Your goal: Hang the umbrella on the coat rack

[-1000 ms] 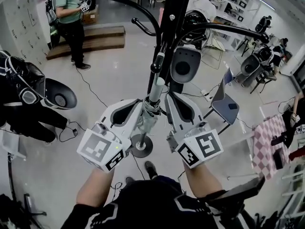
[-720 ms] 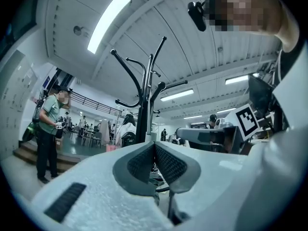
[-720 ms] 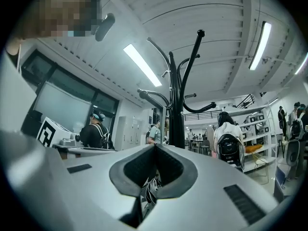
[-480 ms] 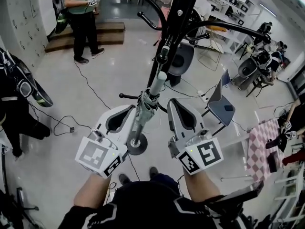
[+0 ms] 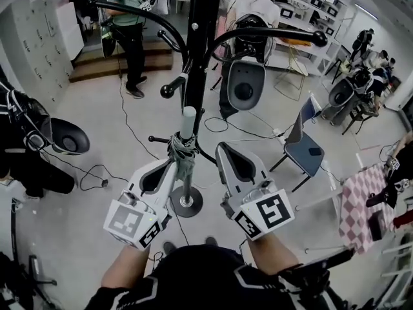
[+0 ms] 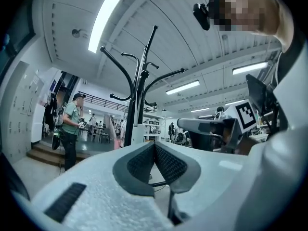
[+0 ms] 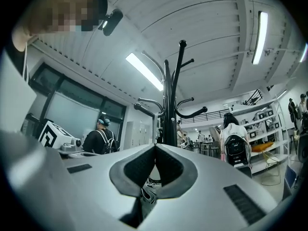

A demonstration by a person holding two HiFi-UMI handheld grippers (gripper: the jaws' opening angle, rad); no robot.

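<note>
Standing upright in line with the coat rack [image 5: 199, 37] pole, umbrella [image 5: 182, 157] sits between grippers, fabric right at left gripper [image 5: 169, 166] tips; actual hold unclear. Left and right gripper [image 5: 224, 150] jaws both pressed together. Hook knob [image 5: 168, 90] near its top. Chair [image 5: 303, 150], floor cables [image 5: 97, 171], bystander [image 5: 128, 5]; pale glossy floor [image 5: 90, 102], busy workshop.

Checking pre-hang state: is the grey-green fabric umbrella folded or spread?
Folded. Head view shows the grey-green fabric umbrella with canopy gathered narrow along its shaft.
</note>
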